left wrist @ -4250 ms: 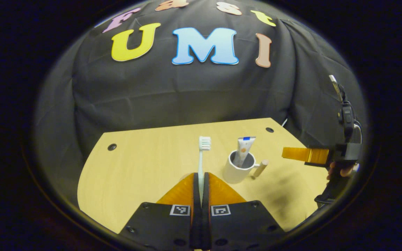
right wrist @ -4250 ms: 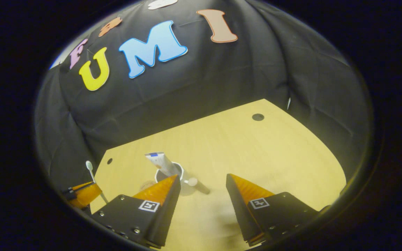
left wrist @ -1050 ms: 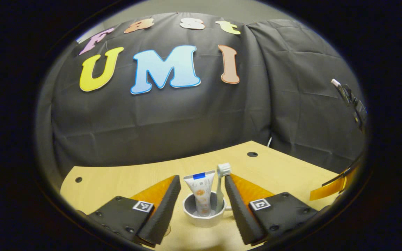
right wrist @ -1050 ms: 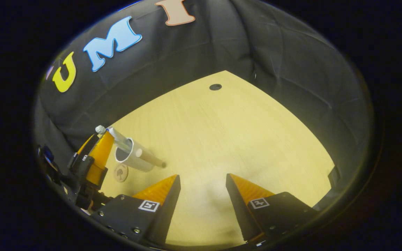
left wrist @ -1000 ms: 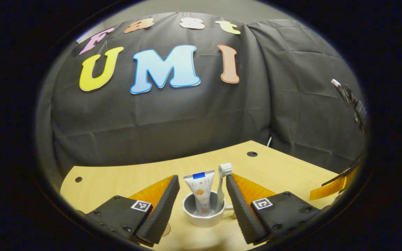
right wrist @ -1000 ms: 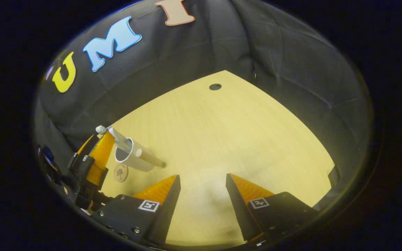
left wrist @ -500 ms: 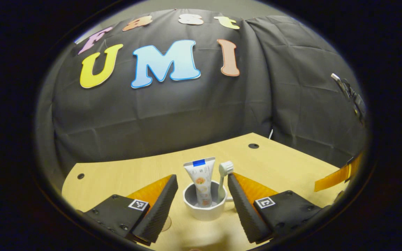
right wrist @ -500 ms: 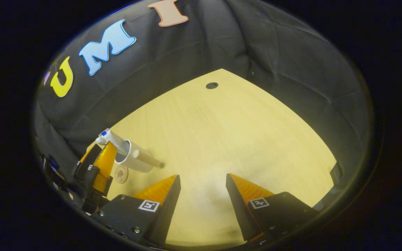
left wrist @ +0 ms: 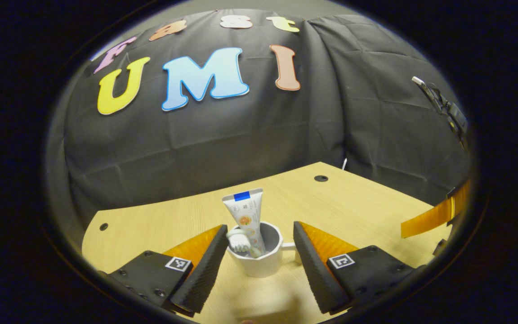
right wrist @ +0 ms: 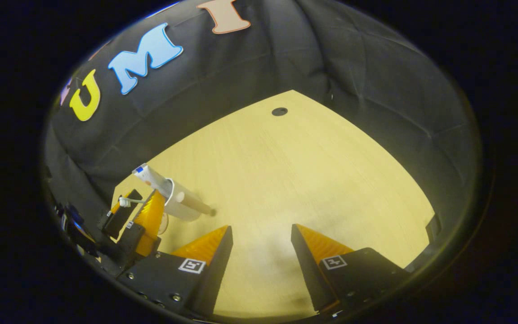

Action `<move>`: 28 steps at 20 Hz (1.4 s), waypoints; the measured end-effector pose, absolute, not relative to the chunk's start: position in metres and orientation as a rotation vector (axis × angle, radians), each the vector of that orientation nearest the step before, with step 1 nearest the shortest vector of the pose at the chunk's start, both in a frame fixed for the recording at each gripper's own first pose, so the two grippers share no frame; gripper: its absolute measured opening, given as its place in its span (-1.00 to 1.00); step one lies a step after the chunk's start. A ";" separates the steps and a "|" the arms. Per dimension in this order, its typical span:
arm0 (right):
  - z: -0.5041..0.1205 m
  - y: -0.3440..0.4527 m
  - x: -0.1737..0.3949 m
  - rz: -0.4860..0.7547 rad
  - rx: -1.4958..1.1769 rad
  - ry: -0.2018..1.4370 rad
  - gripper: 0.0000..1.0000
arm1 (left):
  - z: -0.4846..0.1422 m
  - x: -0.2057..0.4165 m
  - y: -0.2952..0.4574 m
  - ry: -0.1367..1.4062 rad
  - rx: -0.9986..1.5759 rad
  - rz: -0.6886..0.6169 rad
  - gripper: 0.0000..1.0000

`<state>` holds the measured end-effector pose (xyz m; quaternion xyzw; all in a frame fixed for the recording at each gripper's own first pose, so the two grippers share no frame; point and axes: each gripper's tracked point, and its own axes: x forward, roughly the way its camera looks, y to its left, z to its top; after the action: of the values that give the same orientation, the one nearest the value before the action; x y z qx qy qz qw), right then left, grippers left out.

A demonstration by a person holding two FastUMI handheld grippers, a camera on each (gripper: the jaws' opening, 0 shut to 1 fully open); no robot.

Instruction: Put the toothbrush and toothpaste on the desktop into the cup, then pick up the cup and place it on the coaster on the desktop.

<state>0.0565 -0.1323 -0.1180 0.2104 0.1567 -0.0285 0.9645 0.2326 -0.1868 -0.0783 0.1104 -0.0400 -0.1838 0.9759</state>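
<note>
Left gripper view: the left gripper (left wrist: 257,237) stands released, its fingers flanking the white cup (left wrist: 259,263) on the desktop (left wrist: 353,211). The toothpaste (left wrist: 245,216) stands upright in the cup; the toothbrush (left wrist: 240,243) leans toward the left finger.

Right gripper view: the right gripper (right wrist: 259,238) is released over bare desktop (right wrist: 295,180), with the cup (right wrist: 179,204) to its far left.

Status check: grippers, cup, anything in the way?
Both grippers open; left gripper straddles cup. Toothpaste upright inside, toothbrush tipped over rim. Right gripper over bare desktop.
</note>
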 end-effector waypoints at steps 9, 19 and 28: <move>-0.109 -0.100 0.072 0.034 0.314 0.307 0.57 | -0.037 0.207 -0.164 -0.165 0.223 -0.327 0.90; -0.091 -0.058 0.115 0.221 0.014 0.374 0.53 | -0.040 0.185 -0.092 -0.118 0.203 -0.179 0.87; -0.079 -0.026 0.157 0.359 -0.452 0.480 0.40 | -0.062 0.146 0.003 -0.045 0.138 0.019 0.87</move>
<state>0.1570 -0.0264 -0.0792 -0.2209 0.2343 0.1752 0.9304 0.1458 0.0026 -0.0615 0.0689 -0.0227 0.0095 0.9973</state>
